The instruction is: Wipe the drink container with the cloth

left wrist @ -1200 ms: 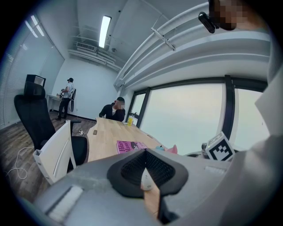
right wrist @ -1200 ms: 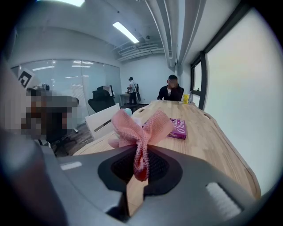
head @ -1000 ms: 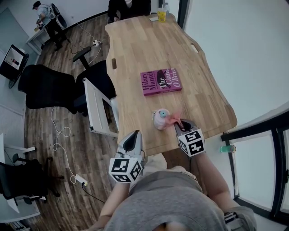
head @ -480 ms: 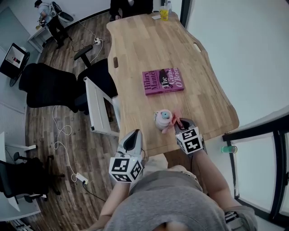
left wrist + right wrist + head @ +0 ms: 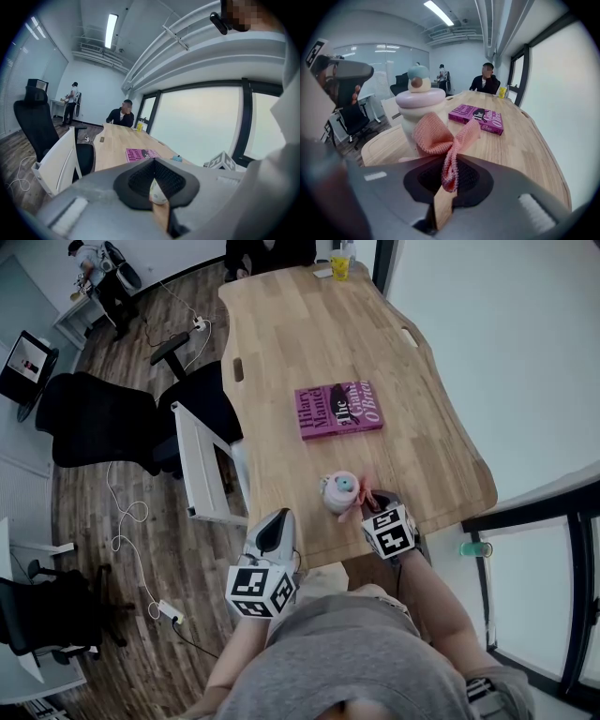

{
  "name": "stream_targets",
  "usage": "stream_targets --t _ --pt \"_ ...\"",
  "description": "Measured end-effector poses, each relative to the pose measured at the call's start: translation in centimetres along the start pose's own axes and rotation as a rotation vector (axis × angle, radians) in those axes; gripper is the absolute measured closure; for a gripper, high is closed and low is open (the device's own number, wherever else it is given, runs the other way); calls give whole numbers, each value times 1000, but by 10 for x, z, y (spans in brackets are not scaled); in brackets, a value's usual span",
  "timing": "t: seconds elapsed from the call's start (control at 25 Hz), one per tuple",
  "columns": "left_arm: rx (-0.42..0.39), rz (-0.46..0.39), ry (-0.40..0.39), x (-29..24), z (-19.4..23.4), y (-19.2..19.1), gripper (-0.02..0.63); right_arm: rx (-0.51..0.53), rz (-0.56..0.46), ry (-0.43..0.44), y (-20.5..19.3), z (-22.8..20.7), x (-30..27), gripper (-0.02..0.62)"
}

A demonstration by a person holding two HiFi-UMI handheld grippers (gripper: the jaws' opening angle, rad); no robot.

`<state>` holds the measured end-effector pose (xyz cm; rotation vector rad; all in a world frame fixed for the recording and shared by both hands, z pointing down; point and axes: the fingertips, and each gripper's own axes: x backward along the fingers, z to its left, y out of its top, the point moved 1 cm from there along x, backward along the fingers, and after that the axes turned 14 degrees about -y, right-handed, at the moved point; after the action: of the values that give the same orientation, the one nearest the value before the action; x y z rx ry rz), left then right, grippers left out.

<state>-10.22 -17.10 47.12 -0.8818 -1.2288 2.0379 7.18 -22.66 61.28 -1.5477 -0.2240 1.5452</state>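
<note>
The drink container [image 5: 339, 491], pale pink and white with a teal cap, stands upright near the front edge of the wooden table [image 5: 309, 324]. My right gripper [image 5: 371, 500] is just to its right, shut on a pink knitted cloth [image 5: 360, 491]. In the right gripper view the cloth [image 5: 443, 136] fans out from the gripper [image 5: 449, 180] and lies against the lower body of the container [image 5: 419, 105]. My left gripper [image 5: 274, 529] hangs off the table's front left edge, apart from the container, shut with nothing in it [image 5: 157, 187].
A magenta book [image 5: 338, 410] lies flat mid-table beyond the container. A yellow cup [image 5: 337, 268] and a seated person [image 5: 267, 251] are at the far end. A white chair [image 5: 202, 465] and black office chairs [image 5: 94, 418] stand left of the table; windows run along the right.
My right gripper has edged a little left with the cloth, drawing it closer against the container. The left gripper has stayed where it was.
</note>
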Motion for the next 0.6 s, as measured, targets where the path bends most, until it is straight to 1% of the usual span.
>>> stream_targets --t 0.32,0.6 --pt "7 2 5 -4 6 0 604 26 75 9 -18 5 -19 566" --pt "6 -2 16 -6 11 3 603 41 111 21 -30 8 -33 566"
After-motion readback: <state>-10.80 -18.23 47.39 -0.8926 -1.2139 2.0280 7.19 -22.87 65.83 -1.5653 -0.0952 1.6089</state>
